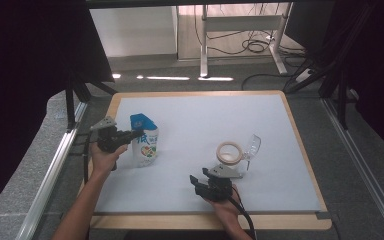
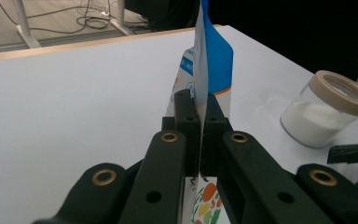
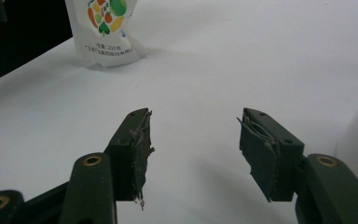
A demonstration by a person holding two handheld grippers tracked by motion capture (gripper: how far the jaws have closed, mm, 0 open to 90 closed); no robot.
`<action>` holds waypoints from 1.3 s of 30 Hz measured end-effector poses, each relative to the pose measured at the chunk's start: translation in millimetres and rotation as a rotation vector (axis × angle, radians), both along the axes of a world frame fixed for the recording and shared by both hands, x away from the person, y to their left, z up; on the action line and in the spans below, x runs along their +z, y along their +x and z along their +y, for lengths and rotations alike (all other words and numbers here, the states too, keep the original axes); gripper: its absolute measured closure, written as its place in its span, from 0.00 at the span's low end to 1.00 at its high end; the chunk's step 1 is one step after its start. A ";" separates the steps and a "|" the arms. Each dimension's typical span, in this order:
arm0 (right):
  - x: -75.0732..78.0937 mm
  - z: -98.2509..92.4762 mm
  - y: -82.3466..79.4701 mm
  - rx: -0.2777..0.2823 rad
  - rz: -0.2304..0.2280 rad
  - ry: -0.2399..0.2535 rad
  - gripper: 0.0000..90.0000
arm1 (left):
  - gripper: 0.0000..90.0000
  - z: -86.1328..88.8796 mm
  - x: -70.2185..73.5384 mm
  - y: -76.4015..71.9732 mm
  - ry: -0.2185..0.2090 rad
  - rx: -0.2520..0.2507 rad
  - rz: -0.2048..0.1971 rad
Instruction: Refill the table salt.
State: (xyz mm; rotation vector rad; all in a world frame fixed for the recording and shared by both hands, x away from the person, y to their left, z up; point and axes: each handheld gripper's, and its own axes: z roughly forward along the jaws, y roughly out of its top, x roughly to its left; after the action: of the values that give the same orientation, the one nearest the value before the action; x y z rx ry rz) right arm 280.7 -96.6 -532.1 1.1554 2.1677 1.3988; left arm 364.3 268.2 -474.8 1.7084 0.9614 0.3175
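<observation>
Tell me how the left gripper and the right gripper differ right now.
The left gripper is shut on the edge of the pouch; the right gripper is open and holds nothing. The left is at the pouch on the table's left side; the right is at the near edge beside the jar. Both are black, two-jawed and hand-held.

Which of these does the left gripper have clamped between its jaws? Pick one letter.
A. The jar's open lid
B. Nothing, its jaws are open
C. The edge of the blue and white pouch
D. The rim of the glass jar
C: in the left gripper view the left gripper has its jaws shut on the thin edge of the pouch; the jar stands apart.
</observation>
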 end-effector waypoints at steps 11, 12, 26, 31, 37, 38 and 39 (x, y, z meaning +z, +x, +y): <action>1.6 -2.2 0.7 -0.006 -0.002 0.007 0.48 | 0.99 -1.3 -2.7 -21.1 0.041 0.022 -0.055; 1.5 -2.2 0.7 -0.006 -0.002 0.007 0.48 | 0.99 -1.9 -2.7 -21.3 0.040 0.020 -0.055; 1.7 -3.4 1.5 -0.008 0.001 0.013 0.48 | 0.92 -2.6 -2.7 -22.6 0.039 -0.005 -0.060; 2.3 -2.9 1.0 -0.007 0.000 0.012 0.48 | 0.78 -4.0 -3.7 -21.1 0.018 -0.023 -0.060; 2.0 -3.2 1.4 -0.008 0.001 0.013 0.48 | 0.62 -4.2 -6.7 -16.9 -0.001 -0.041 -0.038; 1.9 -3.2 1.5 -0.007 0.001 0.013 0.48 | 0.61 -4.0 -7.6 -15.6 -0.003 -0.044 -0.032; 2.0 -3.2 1.4 -0.006 0.001 0.013 0.48 | 0.59 -4.0 -8.0 -15.1 -0.002 -0.045 -0.030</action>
State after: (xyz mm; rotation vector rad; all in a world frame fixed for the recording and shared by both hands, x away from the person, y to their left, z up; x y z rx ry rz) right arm 282.0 -99.8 -530.1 1.1666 2.1568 1.4115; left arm 349.2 264.2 -482.8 1.7164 0.8999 0.3117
